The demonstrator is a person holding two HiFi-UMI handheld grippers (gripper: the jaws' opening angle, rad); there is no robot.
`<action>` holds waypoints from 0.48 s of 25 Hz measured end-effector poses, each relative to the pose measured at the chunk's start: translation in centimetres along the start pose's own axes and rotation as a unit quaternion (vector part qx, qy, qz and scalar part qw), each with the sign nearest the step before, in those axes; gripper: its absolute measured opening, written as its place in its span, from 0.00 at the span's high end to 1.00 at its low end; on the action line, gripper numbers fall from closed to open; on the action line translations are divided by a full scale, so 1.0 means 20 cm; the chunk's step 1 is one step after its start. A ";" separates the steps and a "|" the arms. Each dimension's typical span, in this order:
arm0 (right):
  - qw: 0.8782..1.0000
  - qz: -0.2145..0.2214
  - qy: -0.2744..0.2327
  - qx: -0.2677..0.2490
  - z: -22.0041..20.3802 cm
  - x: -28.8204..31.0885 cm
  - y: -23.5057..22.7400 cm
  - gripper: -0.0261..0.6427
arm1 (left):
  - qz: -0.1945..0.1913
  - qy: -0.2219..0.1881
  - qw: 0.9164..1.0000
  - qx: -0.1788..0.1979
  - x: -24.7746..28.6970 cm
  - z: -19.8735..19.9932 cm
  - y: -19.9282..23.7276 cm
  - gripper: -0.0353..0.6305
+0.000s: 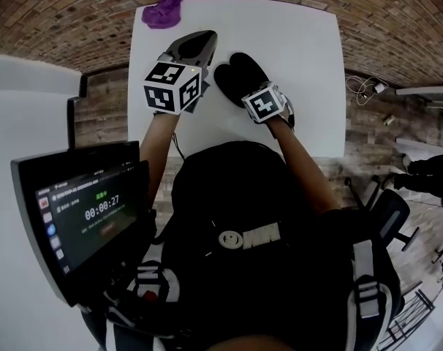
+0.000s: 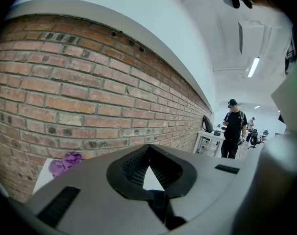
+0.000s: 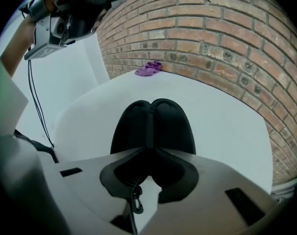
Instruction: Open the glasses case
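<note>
The black glasses case (image 1: pixel 238 73) lies on the white table (image 1: pixel 302 64), its two rounded halves side by side with a seam down the middle (image 3: pixel 152 124). My right gripper (image 3: pixel 151 153) points steeply down at it, and its jaws close on the case's near end. A small clip-like pull (image 3: pixel 136 200) hangs below the jaws. In the head view the right gripper (image 1: pixel 249 88) sits at the case's near right end. My left gripper (image 1: pixel 197 44) hovers just left of the case, raised off the table. Its jaws (image 2: pixel 149 154) are shut with nothing in them, aimed at the brick wall.
A crumpled purple cloth (image 1: pixel 163 11) lies at the table's far left corner by the brick wall (image 3: pixel 227 38). A cable (image 3: pixel 38 106) hangs from the left gripper (image 3: pixel 82 4). A person (image 2: pixel 234 129) stands far off beside desks. A timer screen (image 1: pixel 82 218) sits at my chest.
</note>
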State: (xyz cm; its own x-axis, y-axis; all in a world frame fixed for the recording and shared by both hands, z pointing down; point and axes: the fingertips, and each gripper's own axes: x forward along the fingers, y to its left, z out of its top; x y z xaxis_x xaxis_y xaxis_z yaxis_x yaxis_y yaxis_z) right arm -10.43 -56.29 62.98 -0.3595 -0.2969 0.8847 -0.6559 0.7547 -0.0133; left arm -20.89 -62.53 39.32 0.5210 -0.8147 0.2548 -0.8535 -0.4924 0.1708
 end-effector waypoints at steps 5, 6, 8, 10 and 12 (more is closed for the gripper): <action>0.995 0.047 -0.063 0.061 0.07 -0.03 0.03 0.86 | -0.012 0.005 1.000 -0.002 0.01 -0.02 -0.03 0.94; 0.993 0.050 -0.089 0.067 0.12 -0.07 0.02 0.84 | -0.013 0.005 1.000 -0.001 0.02 -0.02 -0.03 0.94; 0.986 0.061 -0.132 0.081 0.20 -0.15 0.00 0.78 | -0.015 0.005 1.000 -0.002 0.03 -0.01 -0.02 0.94; 0.977 0.070 -0.176 0.100 0.28 -0.24 -0.03 0.70 | -0.018 0.002 1.000 -0.004 0.03 -0.01 -0.02 0.94; 0.962 0.059 -0.241 0.112 0.39 -0.40 -0.08 0.68 | -0.019 -0.007 1.000 -0.001 0.02 0.01 -0.04 0.94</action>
State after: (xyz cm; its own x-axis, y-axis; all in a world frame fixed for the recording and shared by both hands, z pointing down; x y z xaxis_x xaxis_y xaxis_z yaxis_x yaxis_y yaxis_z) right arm -11.77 -59.74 52.30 -0.6708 -0.4937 0.5534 -0.6986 0.6712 -0.2480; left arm -20.09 -62.54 39.08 0.5533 -0.7990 0.2355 -0.8327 -0.5232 0.1815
